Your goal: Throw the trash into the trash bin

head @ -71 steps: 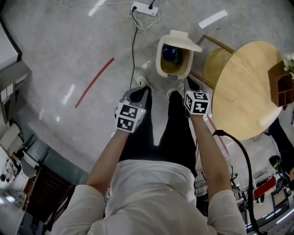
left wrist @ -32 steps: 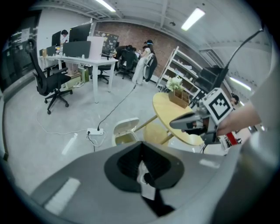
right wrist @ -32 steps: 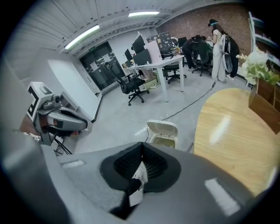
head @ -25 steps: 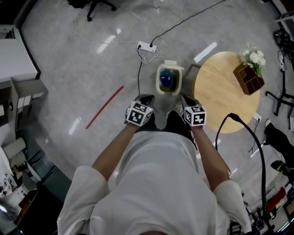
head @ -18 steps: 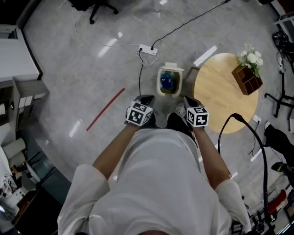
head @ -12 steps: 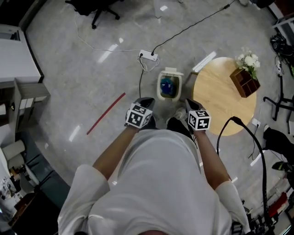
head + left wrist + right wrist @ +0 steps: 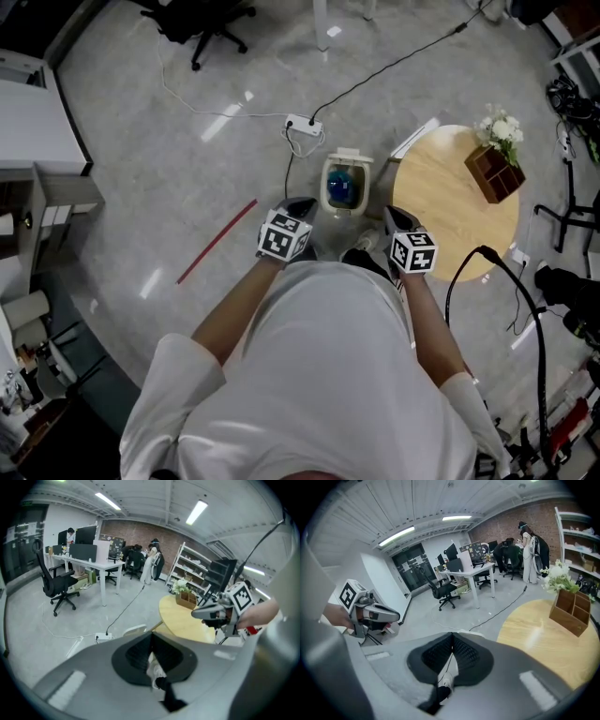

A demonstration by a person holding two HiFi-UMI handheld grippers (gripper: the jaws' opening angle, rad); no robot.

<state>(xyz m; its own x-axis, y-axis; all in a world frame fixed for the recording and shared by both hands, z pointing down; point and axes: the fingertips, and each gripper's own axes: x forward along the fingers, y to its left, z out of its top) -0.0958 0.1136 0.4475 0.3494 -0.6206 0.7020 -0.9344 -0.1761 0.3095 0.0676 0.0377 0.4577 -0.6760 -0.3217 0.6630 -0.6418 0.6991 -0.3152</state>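
The cream trash bin (image 7: 343, 184) stands on the floor ahead of the person's feet, its lid tipped back. A blue piece of trash (image 7: 340, 187) lies inside it. My left gripper (image 7: 299, 204) hangs near and to the left of the bin, well above the floor. In its own view the jaws (image 7: 151, 641) are shut with nothing between them, and the bin's lid (image 7: 133, 630) shows beyond. My right gripper (image 7: 393, 217) is near the bin's right side, shut and empty too (image 7: 451, 651). Each gripper sees the other: the right gripper (image 7: 207, 613), the left gripper (image 7: 386, 616).
A round wooden table (image 7: 450, 216) stands right of the bin, bearing a wooden holder with white flowers (image 7: 495, 165). A power strip (image 7: 305, 124) and cables lie beyond the bin. A red strip (image 7: 217, 241) marks the floor. An office chair (image 7: 202, 21) stands far back.
The person has straightened up: the bin and floor look smaller and farther below. Both grippers have risen away from the bin, still shut and empty.
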